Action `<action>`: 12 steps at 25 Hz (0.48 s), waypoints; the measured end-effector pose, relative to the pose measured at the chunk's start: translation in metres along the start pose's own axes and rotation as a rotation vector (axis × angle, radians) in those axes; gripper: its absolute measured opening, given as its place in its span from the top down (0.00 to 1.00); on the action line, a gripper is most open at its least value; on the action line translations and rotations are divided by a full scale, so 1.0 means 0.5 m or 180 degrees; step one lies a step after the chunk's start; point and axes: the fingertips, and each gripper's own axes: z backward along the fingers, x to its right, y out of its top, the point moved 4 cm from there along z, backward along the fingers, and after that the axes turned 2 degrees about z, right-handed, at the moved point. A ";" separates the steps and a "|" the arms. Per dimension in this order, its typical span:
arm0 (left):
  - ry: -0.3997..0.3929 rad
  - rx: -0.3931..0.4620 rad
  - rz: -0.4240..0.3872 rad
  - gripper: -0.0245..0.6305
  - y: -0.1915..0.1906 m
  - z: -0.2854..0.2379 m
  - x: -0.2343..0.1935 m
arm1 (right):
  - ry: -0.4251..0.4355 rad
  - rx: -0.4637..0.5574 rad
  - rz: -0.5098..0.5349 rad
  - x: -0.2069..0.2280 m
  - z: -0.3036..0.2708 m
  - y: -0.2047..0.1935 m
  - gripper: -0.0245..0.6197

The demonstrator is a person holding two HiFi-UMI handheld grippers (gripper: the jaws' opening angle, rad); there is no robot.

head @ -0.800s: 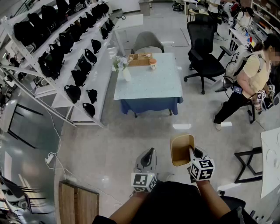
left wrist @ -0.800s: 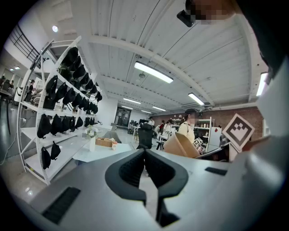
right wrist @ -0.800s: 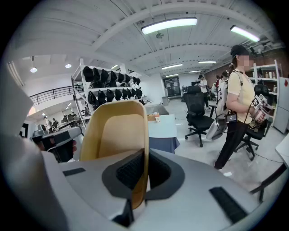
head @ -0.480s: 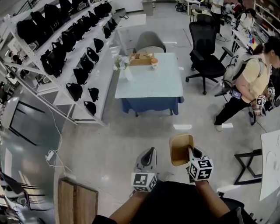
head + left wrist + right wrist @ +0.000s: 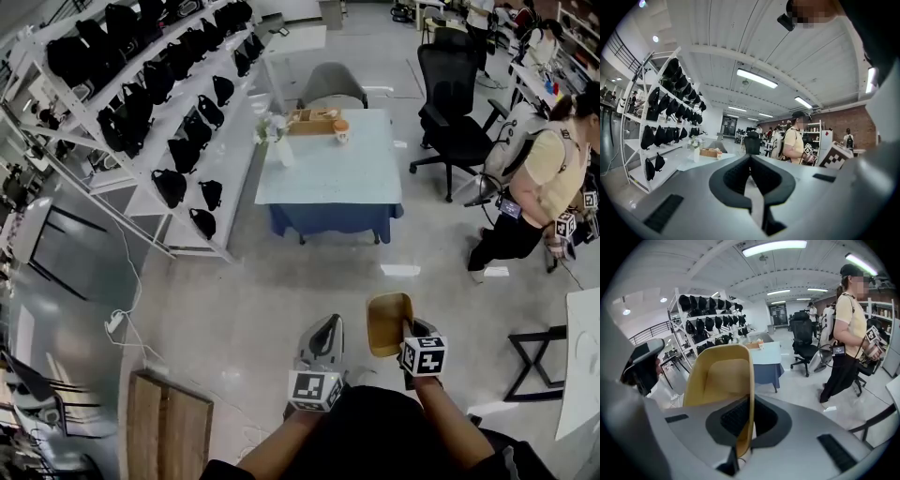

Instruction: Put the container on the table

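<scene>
- My left gripper, nearest, low centre: jaws clenched together, nothing between them. Grey plastic shell, black ribbed pads.
- My right gripper, just right of it: jaws clamped on one thin wall of the container, which is in the air over the floor, well short of the table.
- Container: tan, smooth, thin-walled, boxy with rounded corners, open mouth up, nothing visible inside.
- Floor: grey, glossy, with light reflections. A wooden board lies near left, with a white cable beyond it.
- Table, far centre: squarish pale top, dark blue skirt below.
- Along the table's far edge: a white vase with flowers at left, a wooden tray, and a small cup just right of the tray.
- Left of the table: a long white metal rack hung with rows of black bags.
- Farther back: a grey chair behind the table, a black office chair to the right, and a person in a yellow shirt at the right edge.
- Versus the earlier frames: the container is in the same grip and both grippers are in about the same spot. The room has slid slightly right in the head view, and the table looks no closer.
</scene>
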 end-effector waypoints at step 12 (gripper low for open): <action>0.0023 -0.0003 0.0116 0.95 -0.002 -0.104 -0.099 | -0.0050 -0.0460 -0.0206 -0.003 -0.115 -0.023 0.96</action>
